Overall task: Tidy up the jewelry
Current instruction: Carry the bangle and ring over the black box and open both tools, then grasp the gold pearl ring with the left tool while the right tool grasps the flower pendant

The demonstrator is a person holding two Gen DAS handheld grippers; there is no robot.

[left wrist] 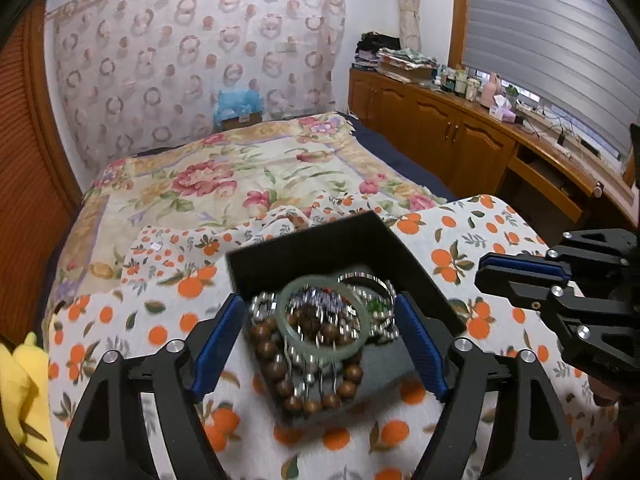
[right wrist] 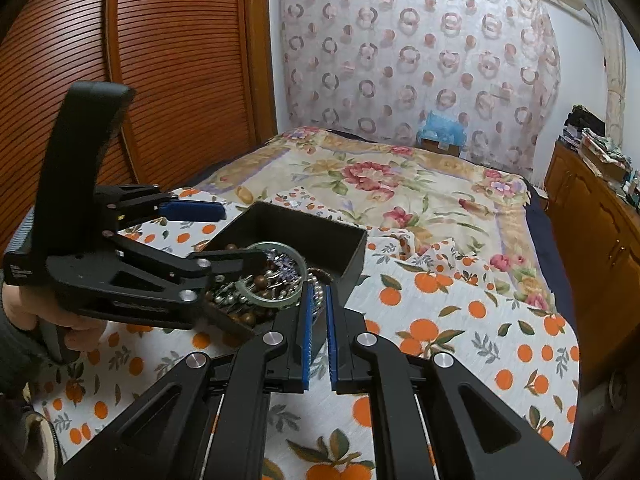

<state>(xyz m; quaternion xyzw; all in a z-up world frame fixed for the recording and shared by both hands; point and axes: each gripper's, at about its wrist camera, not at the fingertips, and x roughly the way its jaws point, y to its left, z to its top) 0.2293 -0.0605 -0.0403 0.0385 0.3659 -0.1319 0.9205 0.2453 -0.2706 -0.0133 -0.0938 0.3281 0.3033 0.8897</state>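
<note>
A black open box [left wrist: 304, 236] sits on the orange-print cloth and holds a heap of jewelry. On top of the heap lies a pale green bangle [left wrist: 322, 316], over a brown wooden bead bracelet [left wrist: 280, 376] and silver bead strands [left wrist: 372, 280]. My left gripper [left wrist: 320, 300] hangs open over the box, its blue pads on either side of the bangle and clear of it. Seen from the right wrist, the left gripper [right wrist: 244, 234] reaches in from the left above the bangle [right wrist: 260, 300] and the box [right wrist: 352, 256]. My right gripper [right wrist: 318, 284] is shut and empty at the box's near corner.
The orange-print cloth [left wrist: 480, 248] covers the near end of a bed with a floral spread [left wrist: 240, 176]. A wooden cabinet [left wrist: 440, 132] with clutter on top runs along the right, and a slatted wardrobe [right wrist: 180, 60] along the left. A hand [right wrist: 76, 332] holds the left gripper's handle.
</note>
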